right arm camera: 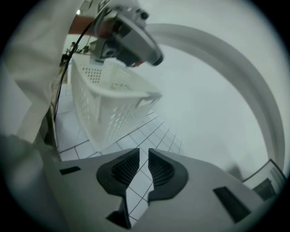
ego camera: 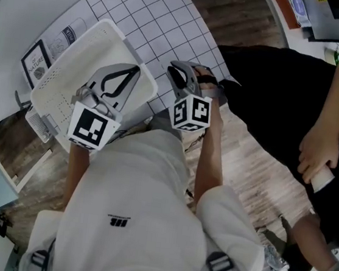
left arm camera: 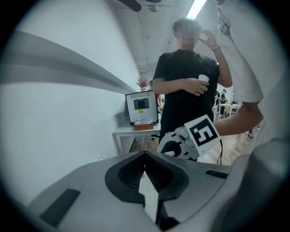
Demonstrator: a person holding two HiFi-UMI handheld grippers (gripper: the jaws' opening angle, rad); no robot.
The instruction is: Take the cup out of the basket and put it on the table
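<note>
Basket (right arm camera: 108,104) shows side-on only in right gripper view.

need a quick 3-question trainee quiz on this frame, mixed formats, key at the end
1. True or false: the right gripper is shut on a cup.
2. The basket stands on: A) a wood floor B) the gridded table C) a chair.
3. Fill in: in the head view, the ___ gripper hangs over the basket.
Key: 1 false, its jaws stand apart with only the table showing between them; 2 B; 3 the left gripper.
</note>
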